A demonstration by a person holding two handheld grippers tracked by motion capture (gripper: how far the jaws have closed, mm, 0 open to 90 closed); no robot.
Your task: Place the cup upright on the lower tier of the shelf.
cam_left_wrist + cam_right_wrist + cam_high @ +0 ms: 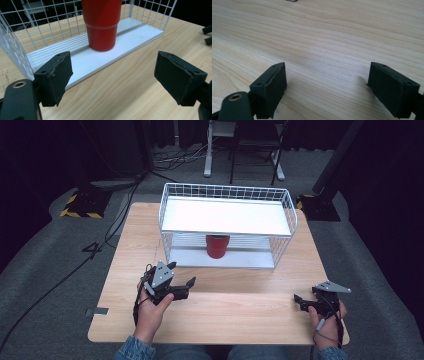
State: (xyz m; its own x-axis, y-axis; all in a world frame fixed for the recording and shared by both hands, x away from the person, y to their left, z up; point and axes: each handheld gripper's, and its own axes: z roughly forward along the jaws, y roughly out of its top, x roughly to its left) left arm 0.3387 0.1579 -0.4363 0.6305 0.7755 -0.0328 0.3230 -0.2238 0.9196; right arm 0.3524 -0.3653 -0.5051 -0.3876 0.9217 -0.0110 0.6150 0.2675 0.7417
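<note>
1. Red cup stands upright on the lower shelf of the wire rack, under its upper shelf.
2. Left gripper, jaws spread and empty, points at the rack from the counter.
3. Right gripper, jaws spread, idles well right of the rack's front.
4. Step in hand, judged: approach. Next move: advance the left gripper until its jaws straddle the cup, then close.

Wooden table bearing wire rack
</note>
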